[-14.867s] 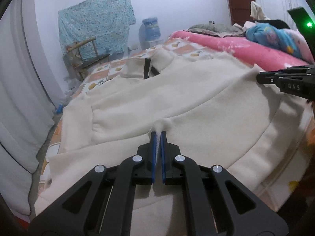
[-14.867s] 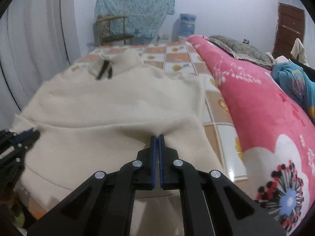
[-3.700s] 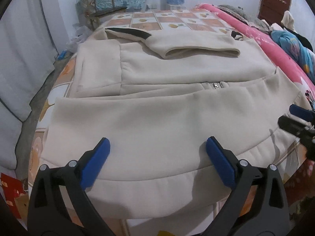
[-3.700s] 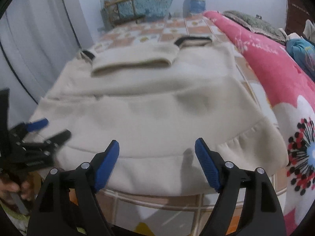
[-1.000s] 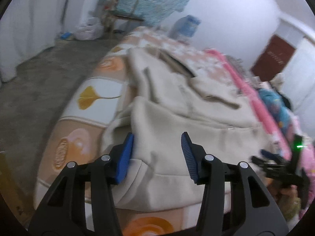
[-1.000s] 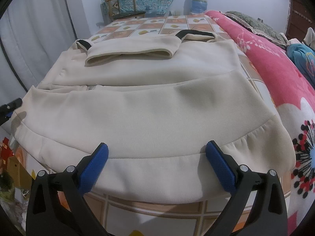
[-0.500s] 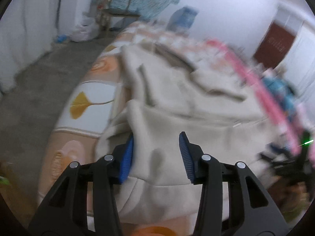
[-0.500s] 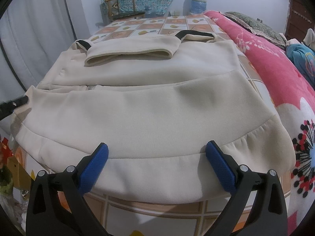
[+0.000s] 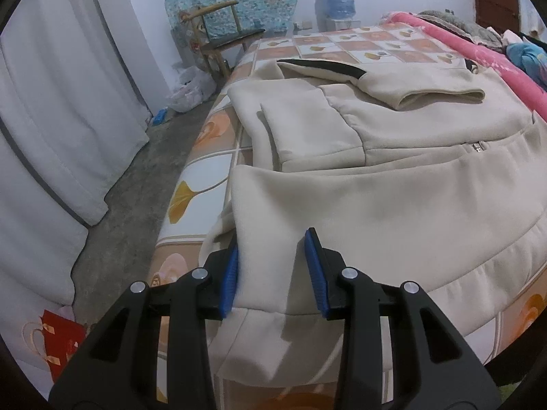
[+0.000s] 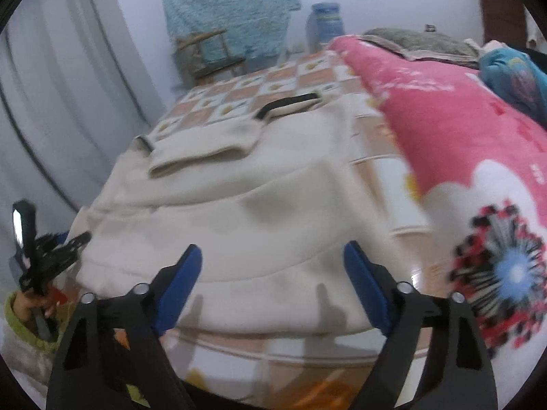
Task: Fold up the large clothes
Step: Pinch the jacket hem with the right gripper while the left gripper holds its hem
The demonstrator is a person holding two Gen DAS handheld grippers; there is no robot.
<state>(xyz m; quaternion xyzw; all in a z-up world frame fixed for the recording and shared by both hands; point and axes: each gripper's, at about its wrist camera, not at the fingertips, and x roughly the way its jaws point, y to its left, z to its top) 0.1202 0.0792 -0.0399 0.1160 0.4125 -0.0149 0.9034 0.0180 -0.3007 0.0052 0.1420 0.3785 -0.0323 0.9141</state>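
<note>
A large cream fleece jacket lies on the bed, sleeves folded across its upper part and its hem toward me. It also shows in the right wrist view. My left gripper is partly open, and its blue pads straddle the jacket's near left hem corner. My right gripper is wide open and empty, just in front of the middle-right hem. The left gripper also shows at the left edge of the right wrist view.
The jacket rests on a checkered orange-and-white bedsheet. A pink flowered blanket lies to the right. A white curtain, grey floor, wooden chair and water bottle stand to the left and back.
My left gripper has swung onto the jacket's left hem corner and narrowed around it. My right gripper has shifted right along the hem and stays wide open.
</note>
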